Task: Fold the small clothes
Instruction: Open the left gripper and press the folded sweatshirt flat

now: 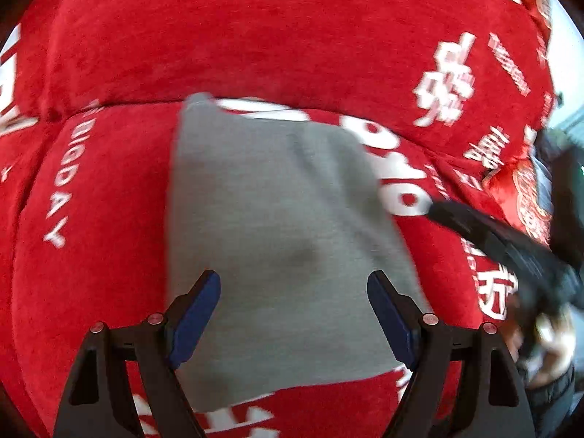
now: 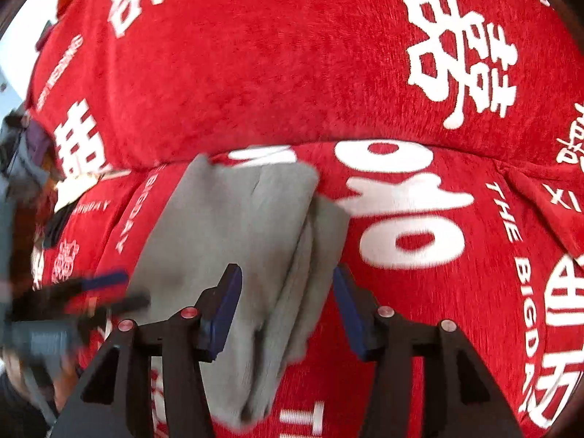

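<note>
A folded grey garment [image 1: 273,219] lies flat on the red seat, its far edge near the crease below the backrest. My left gripper [image 1: 294,281] hovers over the garment's near half, open, with nothing pinched between the blue pads. In the right wrist view the garment [image 2: 237,226] shows layered folds along its right edge. My right gripper [image 2: 286,273] straddles that edge, jaws apart, pads not pressing on the cloth. The left gripper [image 2: 131,288] shows blurred at the garment's left side. A black finger of the right gripper [image 1: 474,230] reaches in from the right.
The surface is a sofa under a red plush cover [image 1: 109,219] with white lettering; its backrest [image 2: 273,73] rises right behind the garment. A red patterned cushion [image 1: 525,197] sits at the right, and dark clutter [image 2: 29,153] lies beyond the sofa's left end.
</note>
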Action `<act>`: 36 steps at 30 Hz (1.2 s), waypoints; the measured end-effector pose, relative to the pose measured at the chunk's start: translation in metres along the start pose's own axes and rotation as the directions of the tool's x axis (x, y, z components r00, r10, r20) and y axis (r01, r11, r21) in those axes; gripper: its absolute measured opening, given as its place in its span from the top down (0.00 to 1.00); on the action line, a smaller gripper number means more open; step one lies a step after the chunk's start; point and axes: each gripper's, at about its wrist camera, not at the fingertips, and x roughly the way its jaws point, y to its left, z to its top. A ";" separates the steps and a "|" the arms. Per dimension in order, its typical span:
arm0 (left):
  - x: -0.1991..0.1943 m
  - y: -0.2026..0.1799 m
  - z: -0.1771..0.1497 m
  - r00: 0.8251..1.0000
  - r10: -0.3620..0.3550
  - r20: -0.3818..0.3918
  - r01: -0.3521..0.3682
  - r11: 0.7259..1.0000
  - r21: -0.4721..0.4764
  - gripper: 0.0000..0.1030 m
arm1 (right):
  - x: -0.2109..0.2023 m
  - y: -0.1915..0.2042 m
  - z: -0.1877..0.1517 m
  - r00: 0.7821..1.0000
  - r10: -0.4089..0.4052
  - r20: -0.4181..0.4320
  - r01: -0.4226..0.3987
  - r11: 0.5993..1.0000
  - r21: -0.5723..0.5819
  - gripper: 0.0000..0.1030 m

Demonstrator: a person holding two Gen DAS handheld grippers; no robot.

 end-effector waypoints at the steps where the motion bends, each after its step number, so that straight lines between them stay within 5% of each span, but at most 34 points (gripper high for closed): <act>1: 0.002 -0.009 -0.001 1.000 -0.015 0.004 0.015 1.000 0.018 0.20 | 0.013 -0.004 0.011 1.000 0.009 -0.030 -0.009 1.000 0.011 0.46; 7: 0.035 -0.045 -0.031 0.997 -0.072 -0.043 0.077 0.987 0.141 0.20 | 0.083 -0.018 0.047 0.983 0.106 -0.150 -0.097 0.993 0.063 0.49; 8: 0.043 -0.043 -0.038 0.997 -0.067 -0.048 0.073 0.988 0.138 0.20 | 0.089 -0.018 0.048 0.978 0.140 -0.155 -0.132 0.989 0.063 0.56; 9: 0.044 -0.042 -0.041 0.997 -0.068 -0.036 0.073 0.987 0.146 0.20 | 0.094 -0.017 0.050 0.973 0.164 -0.162 -0.158 0.986 0.046 0.83; 11: 0.043 -0.043 -0.045 0.997 -0.080 -0.012 0.081 0.983 0.164 0.20 | 0.091 -0.009 0.052 0.982 0.133 -0.135 -0.137 0.990 -0.022 0.90; 14: 0.044 -0.041 -0.047 0.995 -0.095 -0.011 0.095 0.984 0.150 0.20 | 0.082 -0.009 0.059 0.992 0.110 -0.058 -0.113 0.992 -0.049 0.92; 17: 0.048 -0.050 -0.051 0.999 -0.050 -0.004 0.049 0.984 0.168 0.20 | 0.104 -0.012 0.056 0.995 0.025 -0.098 -0.032 0.997 -0.066 0.92; 21: 0.050 -0.060 -0.056 1.000 0.017 0.016 -0.020 0.975 0.223 0.20 | 0.114 -0.017 0.050 0.996 0.030 -0.089 -0.034 0.998 -0.045 0.92; 25: 0.047 -0.064 -0.057 0.999 0.040 0.009 -0.041 0.969 0.245 0.20 | 0.100 -0.023 0.049 0.995 0.033 -0.097 -0.033 0.999 0.001 0.81; 29: 0.010 -0.039 -0.039 0.995 -0.094 -0.014 0.095 0.987 0.129 0.20 | 0.050 -0.014 0.037 0.999 0.010 -0.048 -0.012 0.999 -0.051 0.76; 32: -0.031 -0.002 -0.033 0.990 -0.115 0.085 0.110 0.993 0.051 0.20 | 0.008 0.006 0.012 1.000 0.014 0.002 -0.013 0.989 -0.148 0.56; 34: -0.042 0.024 -0.031 0.990 -0.088 0.113 0.089 0.996 -0.005 0.06 | -0.015 0.017 -0.007 0.998 0.041 0.040 -0.032 0.981 -0.189 0.36; 36: -0.041 0.054 -0.032 0.993 -0.033 0.113 0.043 0.995 -0.088 0.01 | -0.026 0.032 -0.027 0.995 0.079 0.055 -0.065 0.974 -0.216 0.36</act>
